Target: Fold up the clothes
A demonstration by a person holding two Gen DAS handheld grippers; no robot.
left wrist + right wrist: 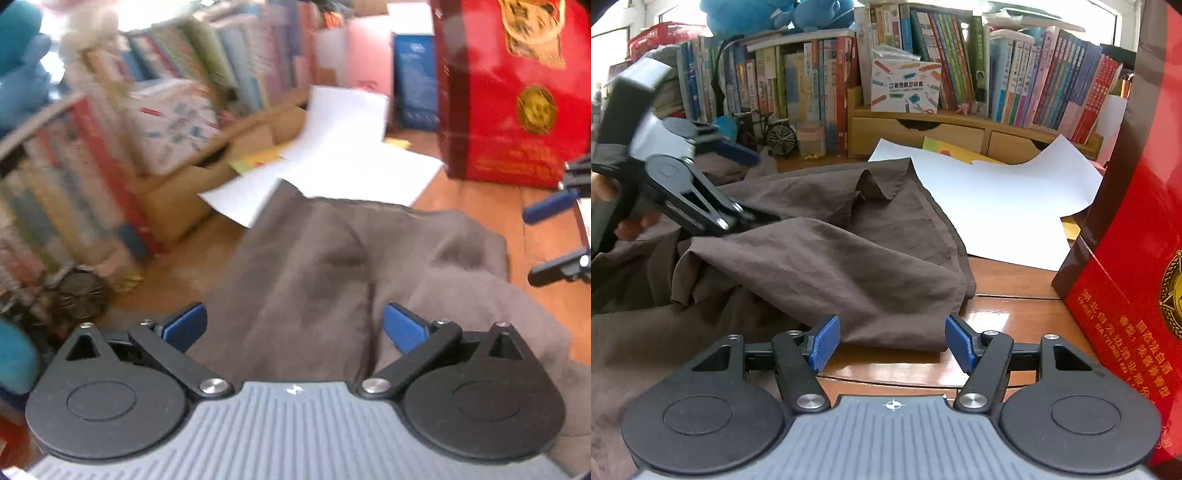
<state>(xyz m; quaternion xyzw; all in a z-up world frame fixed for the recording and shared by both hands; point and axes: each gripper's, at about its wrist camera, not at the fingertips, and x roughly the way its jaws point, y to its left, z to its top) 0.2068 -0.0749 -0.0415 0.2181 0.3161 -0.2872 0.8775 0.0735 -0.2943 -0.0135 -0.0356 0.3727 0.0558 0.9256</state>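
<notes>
A brown garment point(332, 266) lies crumpled on the wooden table point(480, 206). In the right wrist view the garment point(831, 258) is partly folded over itself, its edge near the table front. My left gripper point(293, 326) is open and empty, just above the garment. It also shows in the right wrist view point(738, 184) at the left, over the cloth. My right gripper point(892, 343) is open and empty, its blue pads point(825, 343) either side of the garment's near edge. It shows at the right edge of the left wrist view point(554, 236).
White paper sheets point(1004, 206) lie behind the garment. A red gift box point(1137, 258) stands at the right. A wooden organiser point(923, 133) and rows of books point(1052, 81) line the back. A small bicycle model point(775, 134) stands at the back left.
</notes>
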